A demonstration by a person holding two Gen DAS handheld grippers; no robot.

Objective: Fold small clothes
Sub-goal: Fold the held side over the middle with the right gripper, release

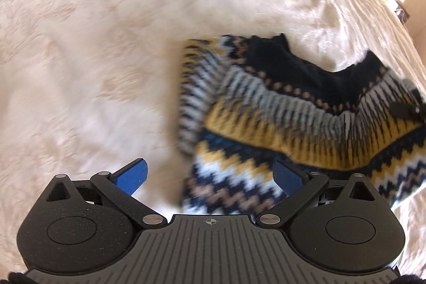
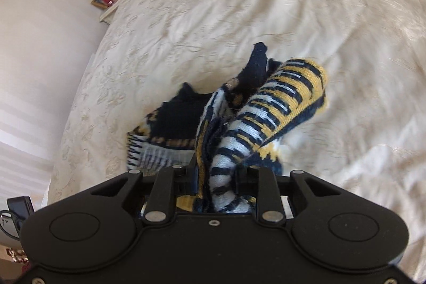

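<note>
left wrist view: the left hand-held gripper (image 1: 210, 177) hangs spread wide with nothing between its blue pads (image 1: 131, 177), above the cream bedspread (image 1: 93, 57). the patterned knit sweater (image 1: 279, 111) lies just ahead and to the right, partly lifted.

right wrist view: the right hand-held gripper (image 2: 215, 177) is clenched on a bunched fold of the sweater (image 2: 266, 119), raised off the bedspread (image 2: 239, 4).
</note>
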